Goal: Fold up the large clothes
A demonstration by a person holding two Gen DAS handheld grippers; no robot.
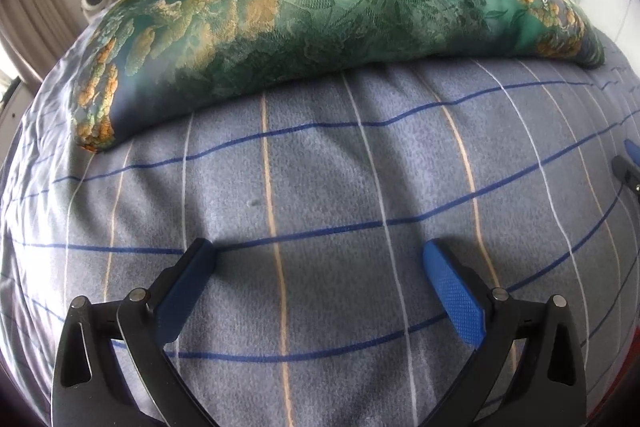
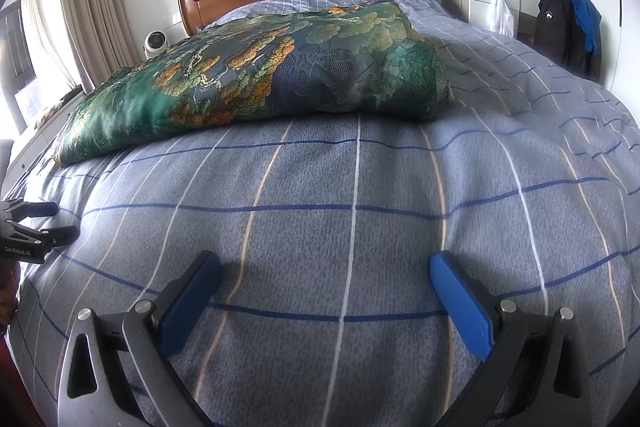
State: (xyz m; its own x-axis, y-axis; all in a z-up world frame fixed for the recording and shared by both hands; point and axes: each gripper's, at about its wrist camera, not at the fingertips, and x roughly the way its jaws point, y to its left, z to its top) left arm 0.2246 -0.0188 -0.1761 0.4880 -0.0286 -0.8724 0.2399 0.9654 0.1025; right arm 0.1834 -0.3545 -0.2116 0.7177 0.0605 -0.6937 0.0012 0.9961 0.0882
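At twelve o'clock on the bed (image 2: 360, 227) lies the quilt (image 2: 260, 75), already a thick folded slab. Both claws, left (image 1: 320, 267) and right (image 2: 324, 275), hover wide and empty above the sheet, apparently between grasps.

Readable: "GenRobot.AI", in small white letters on the black body of the left gripper (image 2: 60, 223), seen at the left edge of the right wrist view. Also a small white mountain-shaped logo on the dark jacket (image 2: 560, 27) hanging at the far right, its lettering too small to read. Nothing legible in the left wrist view.
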